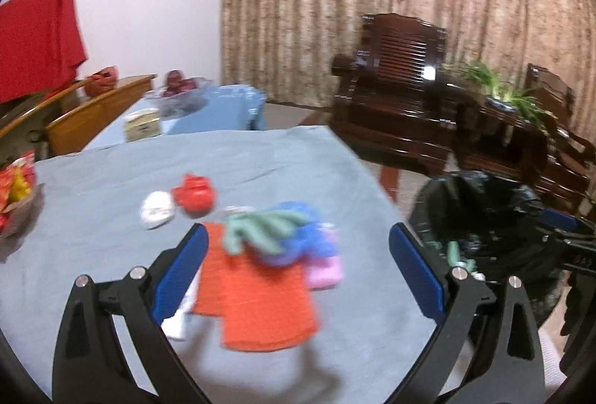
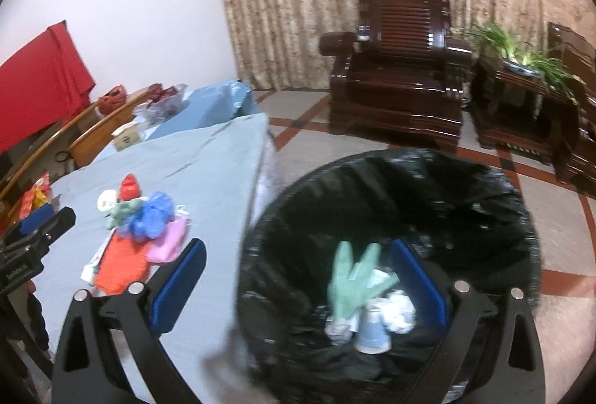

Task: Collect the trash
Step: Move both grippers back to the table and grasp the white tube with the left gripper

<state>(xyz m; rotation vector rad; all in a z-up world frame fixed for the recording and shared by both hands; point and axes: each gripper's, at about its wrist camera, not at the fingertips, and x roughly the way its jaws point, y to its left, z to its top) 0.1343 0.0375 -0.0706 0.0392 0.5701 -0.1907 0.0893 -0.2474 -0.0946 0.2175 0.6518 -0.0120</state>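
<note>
Right gripper (image 2: pixel 298 286) hangs over the black-lined trash bin (image 2: pixel 514 202), jaws spread wide and empty, and down in the bin lie 1 green glove (image 2: pixel 352 277), a paper cup (image 2: pixel 372 329) and crumpled paper, so that much looks collected. Left gripper (image 1: pixel 298 268) is released too, holding nothing, over the table's pile: orange cloth (image 1: pixel 257 299), another green glove (image 1: pixel 260 225), blue bag (image 1: pixel 305 240), pink pouch (image 1: pixel 327 270), then red wrapper (image 1: pixel 193 195) and white scrap (image 1: pixel 156 208) beyond, all left to bin.
</note>
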